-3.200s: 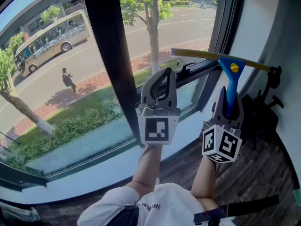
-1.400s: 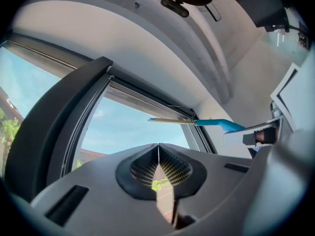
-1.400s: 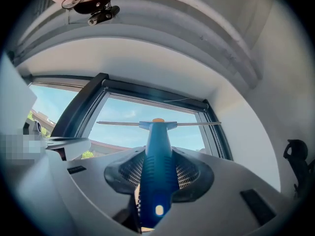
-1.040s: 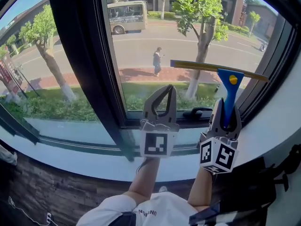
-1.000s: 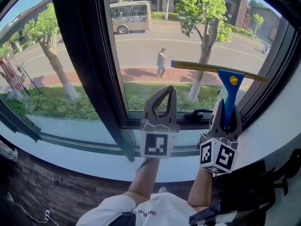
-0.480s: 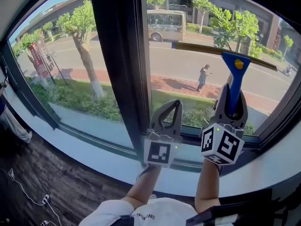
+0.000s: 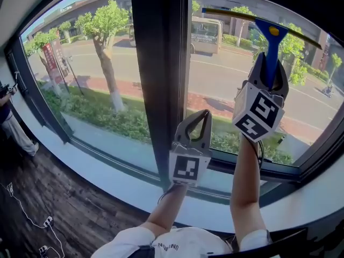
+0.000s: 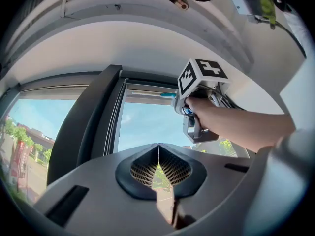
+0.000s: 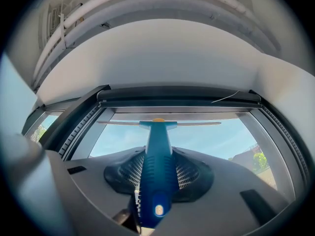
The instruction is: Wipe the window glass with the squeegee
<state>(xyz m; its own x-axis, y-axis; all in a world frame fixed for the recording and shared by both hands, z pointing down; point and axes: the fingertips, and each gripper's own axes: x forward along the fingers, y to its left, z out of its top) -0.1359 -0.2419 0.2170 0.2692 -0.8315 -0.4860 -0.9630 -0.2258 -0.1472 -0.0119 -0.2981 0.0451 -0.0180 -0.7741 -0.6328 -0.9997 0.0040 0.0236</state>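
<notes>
My right gripper (image 7: pixel 267 62) is shut on the blue handle of the squeegee (image 7: pixel 271 36), held high against the right window pane (image 7: pixel 226 85). Its yellow blade bar (image 7: pixel 231 15) lies level near the top of the glass. In the right gripper view the squeegee (image 9: pixel 157 156) runs between the jaws, its blade (image 9: pixel 197 123) just under the upper window frame (image 9: pixel 177 101). My left gripper (image 7: pixel 200 123) hangs lower, in front of the dark mullion (image 7: pixel 158 63), shut and empty. The left gripper (image 8: pixel 158 154) view shows its jaws meeting, with the right gripper's marker cube (image 8: pixel 202 75) above.
A wide black mullion separates the left pane (image 7: pixel 80 63) from the right one. A white sill (image 7: pixel 107 173) runs beneath, over dark wood flooring (image 7: pixel 54 208) with cables (image 7: pixel 27 219). Outside are trees, a road and a bus. A person's sleeve shows at the far left edge (image 7: pixel 5 109).
My right gripper has lifted the squeegee from low on the right pane up to near its top. The head view has swung left and upward. The left gripper stays low.
</notes>
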